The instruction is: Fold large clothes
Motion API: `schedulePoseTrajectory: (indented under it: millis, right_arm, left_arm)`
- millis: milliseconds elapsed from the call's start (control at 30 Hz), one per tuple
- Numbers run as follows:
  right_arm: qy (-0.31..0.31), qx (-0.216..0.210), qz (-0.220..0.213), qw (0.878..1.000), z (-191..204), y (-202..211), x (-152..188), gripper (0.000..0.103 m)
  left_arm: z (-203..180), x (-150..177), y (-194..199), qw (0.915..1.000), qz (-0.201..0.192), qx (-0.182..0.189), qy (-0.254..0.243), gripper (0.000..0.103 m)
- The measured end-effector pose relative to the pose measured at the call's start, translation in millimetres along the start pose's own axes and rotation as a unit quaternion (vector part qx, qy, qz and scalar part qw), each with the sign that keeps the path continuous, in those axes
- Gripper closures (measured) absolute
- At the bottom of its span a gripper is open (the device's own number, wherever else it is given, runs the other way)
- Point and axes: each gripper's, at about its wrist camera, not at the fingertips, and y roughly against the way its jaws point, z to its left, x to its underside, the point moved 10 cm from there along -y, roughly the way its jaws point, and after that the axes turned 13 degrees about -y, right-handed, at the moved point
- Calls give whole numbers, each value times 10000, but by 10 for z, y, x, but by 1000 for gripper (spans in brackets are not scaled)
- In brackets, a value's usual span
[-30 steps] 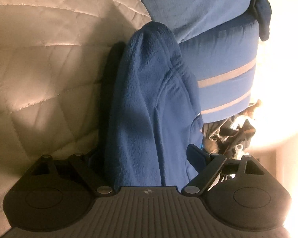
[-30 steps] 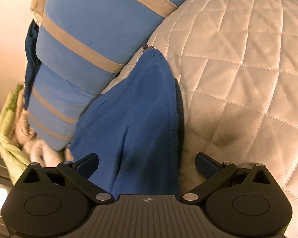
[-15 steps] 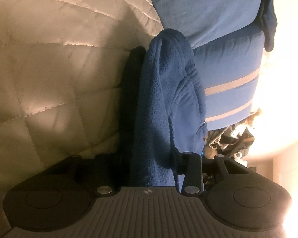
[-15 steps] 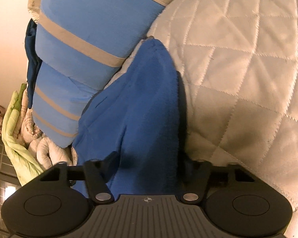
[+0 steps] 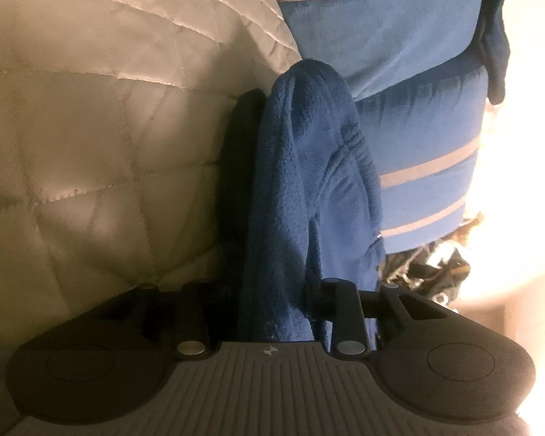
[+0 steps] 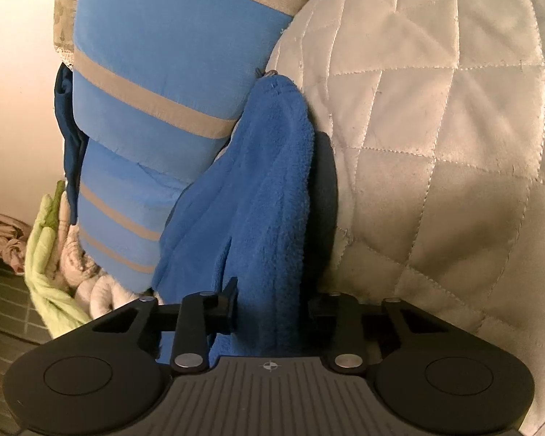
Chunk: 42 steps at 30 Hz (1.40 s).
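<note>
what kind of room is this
Most likely a bedroom: a quilted cream bedspread covers the surface, blue striped bedding is stacked at its edge, and a blue fleece garment lies on the quilt.

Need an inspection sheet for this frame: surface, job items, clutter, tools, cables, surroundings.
Surface: cream quilted cover, creased, lit from one side.
Job's things: blue fleece bunched into a ridge on the quilt, its far end against the striped pillow.
Clutter: navy cloth hanging beside the pillow; green cloth and pale bundles heaped past the bed edge.
Grippers: left tool and right tool have both just been closing and now pinch the fleece, each on its near end.
Cables: nothing seen.
Surroundings: plain wall in glare; tiled floor low in the right wrist view; dark jumble below the pillow in the left wrist view, too blurred to name.
</note>
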Motion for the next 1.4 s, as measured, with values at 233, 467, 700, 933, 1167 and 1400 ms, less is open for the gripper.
schedulePoseTrajectory:
  millis: [233,467,700,933,1167,1400]
  right_arm:
    - [556,462,-574,9957,121,77,102,77]
    - [1504,1188,-1192,9742,458,190,247,79]
    - [2830,1871,-1886,9216,931,405,461,79]
    - [3195,2053,-2403,8933,1401,583,468,79]
    - [3358,2088,-2368,8874,1469,546,634,79]
    - [3630,1893,-2257,8840,1739,283,949,79]
  left_arm:
    - [-142,60,106,9943,-473,-803,-521,78]
    - [-557,34,194,9650,-678,-1954,-1614,81]
    - [-1167,4,305,9181,-960,-2737,-2701,82]
    - [-1669,-187,463,8751,-1418,-3167,-3373,82]
    - [-1594,-75,586,8662,-1365,-3392,-3406,82]
    - [-1491,-95,1088,8616,-1553,-3546,-3284,82]
